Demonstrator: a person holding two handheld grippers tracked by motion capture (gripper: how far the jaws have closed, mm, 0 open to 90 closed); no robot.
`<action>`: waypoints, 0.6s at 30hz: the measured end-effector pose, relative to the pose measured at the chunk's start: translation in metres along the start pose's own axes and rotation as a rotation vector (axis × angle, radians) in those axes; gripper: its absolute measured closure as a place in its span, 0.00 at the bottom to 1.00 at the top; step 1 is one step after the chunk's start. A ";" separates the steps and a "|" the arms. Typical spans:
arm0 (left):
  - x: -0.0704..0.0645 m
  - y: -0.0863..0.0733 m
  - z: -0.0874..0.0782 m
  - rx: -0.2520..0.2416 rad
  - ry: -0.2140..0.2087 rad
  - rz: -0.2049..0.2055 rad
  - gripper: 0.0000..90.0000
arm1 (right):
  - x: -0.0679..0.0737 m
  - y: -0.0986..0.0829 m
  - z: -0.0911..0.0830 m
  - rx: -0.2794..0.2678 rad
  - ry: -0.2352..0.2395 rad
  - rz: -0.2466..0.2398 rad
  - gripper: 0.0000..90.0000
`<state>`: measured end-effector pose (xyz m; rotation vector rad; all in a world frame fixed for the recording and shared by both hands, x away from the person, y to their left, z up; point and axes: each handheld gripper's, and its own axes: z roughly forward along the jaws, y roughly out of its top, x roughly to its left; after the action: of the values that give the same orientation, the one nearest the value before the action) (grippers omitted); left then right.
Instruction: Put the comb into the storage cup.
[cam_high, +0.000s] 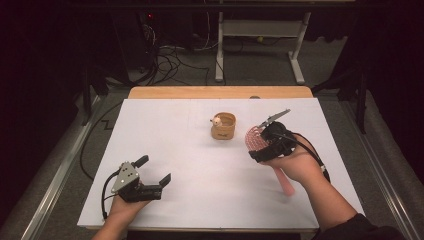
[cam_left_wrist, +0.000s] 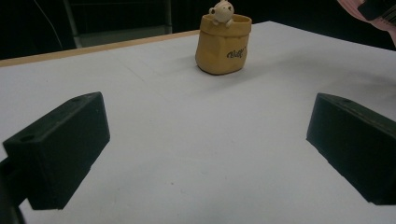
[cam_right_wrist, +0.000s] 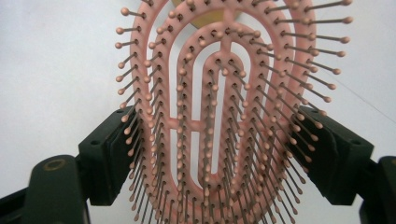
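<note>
Hairbrush (cam_right_wrist: 219, 116) clamped across its head by my right gripper (cam_high: 270, 142), just right of the cup (cam_high: 223, 126), handle trailing toward me; left gripper (cam_high: 150, 172) spread, empty, farther off.

Ahead of my left gripper (cam_high: 154, 171): bare white table (cam_high: 200, 165), nothing between my spread jaws.
Mid-table obstacle: yellow cup (cam_left_wrist: 223, 44), upright, well apart from my left.
My right gripper (cam_high: 263, 141): blocked, pink hairbrush (cam_right_wrist: 219, 116) clamped between the jaws, near the cup.
</note>
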<state>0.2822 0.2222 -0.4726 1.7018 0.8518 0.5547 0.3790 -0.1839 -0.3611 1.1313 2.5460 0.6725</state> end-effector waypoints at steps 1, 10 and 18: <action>0.000 0.000 0.000 0.001 0.001 0.000 0.00 | 0.000 -0.001 -0.001 -0.011 0.001 0.000 0.23; 0.001 0.000 -0.001 0.000 0.002 -0.001 0.00 | -0.005 -0.007 -0.007 -0.105 0.010 0.023 0.23; 0.001 0.000 -0.001 -0.001 0.008 0.003 0.00 | -0.008 -0.011 -0.016 -0.210 -0.012 0.044 0.23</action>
<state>0.2823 0.2233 -0.4725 1.7008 0.8546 0.5645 0.3707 -0.2011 -0.3524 1.1175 2.3798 0.9169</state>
